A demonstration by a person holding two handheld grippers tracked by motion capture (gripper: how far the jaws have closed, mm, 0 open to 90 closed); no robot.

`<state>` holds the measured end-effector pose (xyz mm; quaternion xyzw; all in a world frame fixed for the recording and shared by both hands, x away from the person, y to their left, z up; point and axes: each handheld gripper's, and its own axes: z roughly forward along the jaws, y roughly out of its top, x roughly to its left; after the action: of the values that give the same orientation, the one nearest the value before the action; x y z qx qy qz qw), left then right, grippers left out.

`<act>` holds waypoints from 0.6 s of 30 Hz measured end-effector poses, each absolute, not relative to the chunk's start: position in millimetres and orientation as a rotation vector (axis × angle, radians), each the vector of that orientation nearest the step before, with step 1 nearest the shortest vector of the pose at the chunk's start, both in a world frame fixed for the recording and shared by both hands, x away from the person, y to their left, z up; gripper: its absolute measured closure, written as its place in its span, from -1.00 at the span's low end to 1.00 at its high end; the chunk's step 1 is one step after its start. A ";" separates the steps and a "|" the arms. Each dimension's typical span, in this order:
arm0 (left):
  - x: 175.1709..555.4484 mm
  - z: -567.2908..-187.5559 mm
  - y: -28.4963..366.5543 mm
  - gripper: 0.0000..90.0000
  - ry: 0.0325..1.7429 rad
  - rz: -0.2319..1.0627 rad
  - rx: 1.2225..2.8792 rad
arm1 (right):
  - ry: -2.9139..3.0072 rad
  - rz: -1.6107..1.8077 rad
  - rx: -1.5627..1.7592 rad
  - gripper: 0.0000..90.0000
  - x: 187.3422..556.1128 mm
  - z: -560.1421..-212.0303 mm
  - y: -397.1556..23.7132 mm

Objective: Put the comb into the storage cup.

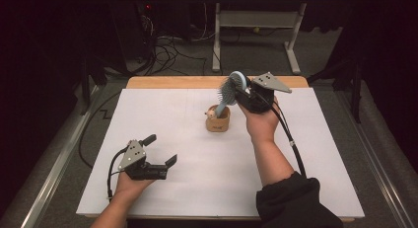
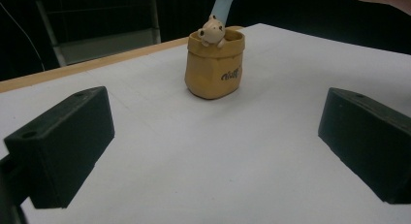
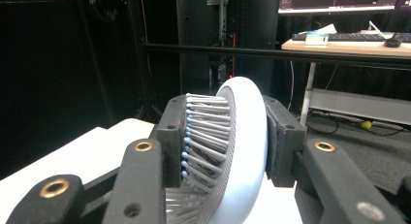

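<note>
A: Right gripper [image 1: 241,92], at one o'clock from table [image 1: 162,114] centre: clenched on pale blue hairbrush [image 1: 231,87] head, bristles against one jaw; handle slanting down into tan bear cup [image 1: 217,119].

B: Left gripper [image 1: 160,150], at seven o'clock: released, jaws wide apart, resting on white surface; cup well ahead.

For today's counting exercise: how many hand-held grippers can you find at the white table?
2. The left hand-held gripper rests open near the table's front left; the right hand-held gripper is raised, clamping a blue hairbrush whose handle dips into the tan pot.
</note>
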<state>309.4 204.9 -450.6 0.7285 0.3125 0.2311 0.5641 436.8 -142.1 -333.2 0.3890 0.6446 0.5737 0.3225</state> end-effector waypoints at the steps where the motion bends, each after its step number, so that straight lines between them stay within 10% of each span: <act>1: 309.4 -450.6 204.8 -1.00 0.735 0.544 1.715 | 1.692 1.507 1.024 0.34 437.0 -333.8 -141.5; 18: 309.4 -450.6 205.4 -1.00 0.734 0.546 1.713 | 1.724 1.478 1.023 0.32 441.7 -344.0 -134.8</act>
<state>309.4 205.4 -450.6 0.7281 0.3120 0.2320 0.5646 441.7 -134.8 -344.0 0.3894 0.6557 0.5623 0.3199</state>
